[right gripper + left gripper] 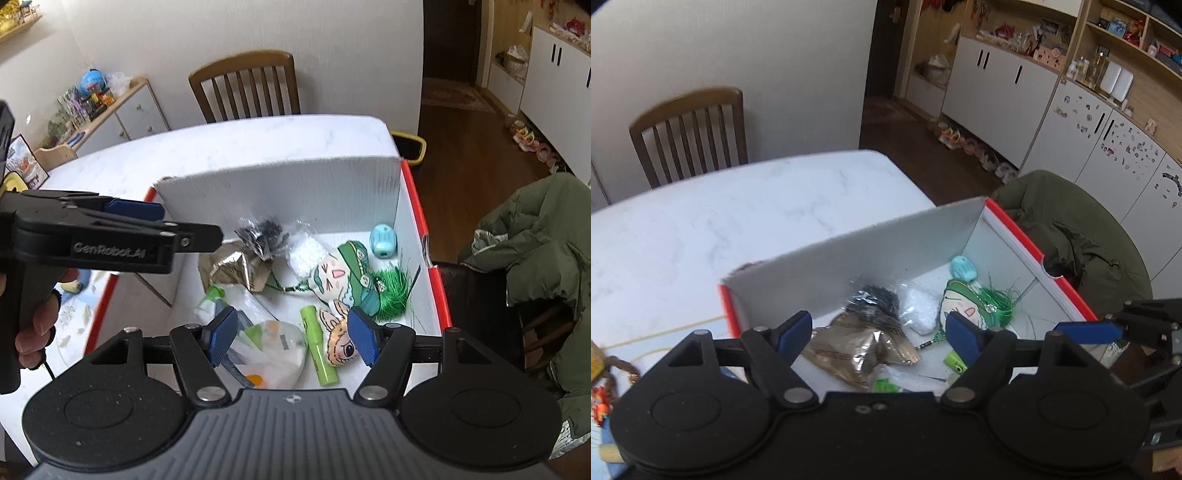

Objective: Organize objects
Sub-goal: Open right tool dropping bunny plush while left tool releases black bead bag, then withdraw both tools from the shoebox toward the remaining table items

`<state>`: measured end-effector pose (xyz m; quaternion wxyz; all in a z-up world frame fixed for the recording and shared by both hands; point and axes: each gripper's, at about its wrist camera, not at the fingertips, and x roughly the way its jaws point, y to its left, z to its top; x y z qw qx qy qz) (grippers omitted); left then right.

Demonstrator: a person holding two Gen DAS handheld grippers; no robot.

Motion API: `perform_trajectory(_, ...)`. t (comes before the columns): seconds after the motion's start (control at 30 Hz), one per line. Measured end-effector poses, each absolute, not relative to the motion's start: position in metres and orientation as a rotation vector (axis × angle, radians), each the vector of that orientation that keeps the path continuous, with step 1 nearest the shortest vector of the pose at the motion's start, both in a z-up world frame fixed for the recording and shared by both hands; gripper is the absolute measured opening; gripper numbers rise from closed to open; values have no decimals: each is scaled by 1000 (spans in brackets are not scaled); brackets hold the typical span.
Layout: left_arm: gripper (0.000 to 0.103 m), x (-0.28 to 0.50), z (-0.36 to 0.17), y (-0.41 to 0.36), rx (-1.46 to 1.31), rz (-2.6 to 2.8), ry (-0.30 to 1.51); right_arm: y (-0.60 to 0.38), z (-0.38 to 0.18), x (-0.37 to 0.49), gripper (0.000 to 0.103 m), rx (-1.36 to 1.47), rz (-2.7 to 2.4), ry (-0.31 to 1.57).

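A white box with a red rim sits at the table's right edge. Inside lie a gold foil bag, a black bristly item, a clear packet, a green-hatted doll, a light blue toy, a green marker, a bunny plush and a white plastic bag. My left gripper hovers open over the box's left part. My right gripper hangs open above the bag and marker, holding nothing.
The white marble table stretches left of the box, with a braided cord and small colourful items at its near left. A wooden chair stands behind it. A green jacket drapes a chair right of the box.
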<state>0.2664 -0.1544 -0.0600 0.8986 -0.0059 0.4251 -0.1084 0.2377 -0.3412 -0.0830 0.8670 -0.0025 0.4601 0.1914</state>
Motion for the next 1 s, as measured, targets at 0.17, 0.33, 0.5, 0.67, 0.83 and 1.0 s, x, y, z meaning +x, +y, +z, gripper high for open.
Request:
perform_trajectory(0.17, 81, 247, -42, -145, -13, -239, 829, -336, -71, 227, 65, -2, 400, 919)
perform_trajectory(0.33, 82, 231, -29, -131, -28, -245, 794, -330, -58, 215, 65, 2, 400, 873)
perform_trajectory(0.5, 85, 216, -21, -115, -32, -243, 760, -320, -48, 201, 65, 12, 401, 829)
perform_trajectory(0.67, 92, 196, -13, -96, -28, -237, 722, -310, -39, 187, 71, 51, 404, 764)
perform_trajectory(0.83, 99, 180, -6, -73, -34, -223, 688, -294, -34, 177, 75, 82, 417, 734)
perform_trajectory(1.0, 102, 166, -5, -44, -47, -198, 673, -273, -32, 169, 81, 111, 426, 711)
